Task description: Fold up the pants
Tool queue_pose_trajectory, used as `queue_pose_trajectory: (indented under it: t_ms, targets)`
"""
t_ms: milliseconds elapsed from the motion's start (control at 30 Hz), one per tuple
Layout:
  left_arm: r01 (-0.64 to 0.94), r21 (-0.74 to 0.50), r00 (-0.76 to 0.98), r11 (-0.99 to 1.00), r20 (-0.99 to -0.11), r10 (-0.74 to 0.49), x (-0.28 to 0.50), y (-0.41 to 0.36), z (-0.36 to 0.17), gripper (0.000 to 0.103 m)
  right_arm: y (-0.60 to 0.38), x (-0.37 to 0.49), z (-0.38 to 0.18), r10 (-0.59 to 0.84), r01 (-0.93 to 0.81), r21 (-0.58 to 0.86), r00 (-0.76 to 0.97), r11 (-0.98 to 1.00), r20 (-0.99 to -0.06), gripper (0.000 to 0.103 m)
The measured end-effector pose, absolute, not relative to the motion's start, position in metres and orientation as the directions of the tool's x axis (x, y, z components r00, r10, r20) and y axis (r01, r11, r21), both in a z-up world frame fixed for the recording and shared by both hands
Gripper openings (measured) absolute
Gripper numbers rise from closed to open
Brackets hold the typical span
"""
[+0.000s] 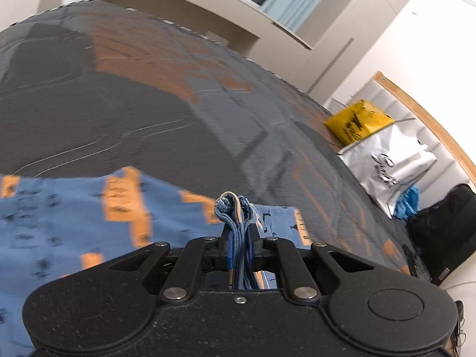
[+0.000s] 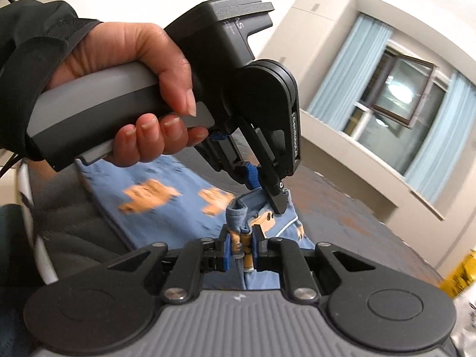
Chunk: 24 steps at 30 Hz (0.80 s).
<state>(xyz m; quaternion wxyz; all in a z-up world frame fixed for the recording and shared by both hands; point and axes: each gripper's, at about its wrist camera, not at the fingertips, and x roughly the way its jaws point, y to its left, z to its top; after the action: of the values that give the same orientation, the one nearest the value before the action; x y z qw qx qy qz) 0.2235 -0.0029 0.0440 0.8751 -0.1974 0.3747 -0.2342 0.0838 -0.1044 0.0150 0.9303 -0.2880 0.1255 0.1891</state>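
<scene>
Both grippers' fingers point(image 1: 240, 244) point(image 2: 240, 253) clamped on bunched blue pants point(image 1: 74, 208); yellow bag point(image 1: 357, 122), white bag point(image 1: 386, 160) beyond.

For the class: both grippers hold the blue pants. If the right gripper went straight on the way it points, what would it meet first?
Probably the left gripper, which pinches the same pants just ahead of the right gripper. Depth is hard to judge through the fisheye.

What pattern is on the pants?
Blue pants with scattered orange patches and small dark marks, clearest in the right wrist view.
</scene>
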Motion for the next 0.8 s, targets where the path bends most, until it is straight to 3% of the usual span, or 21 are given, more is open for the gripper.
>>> queue_pose_trajectory:
  t_ms: [333, 800]
  targets:
    - [0.200, -0.571, 0.589, 0.796, -0.579, -0.564, 0.230, 0.036, 0.003, 0.009, -0.061, 0.094, -0.007, 0.296, -0.506, -0.477, 0.843, 0.719, -0.449, 0.015]
    - [0.215, -0.547, 0.620, 0.809, -0.563, -0.546, 0.218, 0.048, 0.013, 0.009, -0.055, 0.094, -0.004, 0.323, -0.518, -0.469, 0.840, 0.715, -0.436, 0.015]
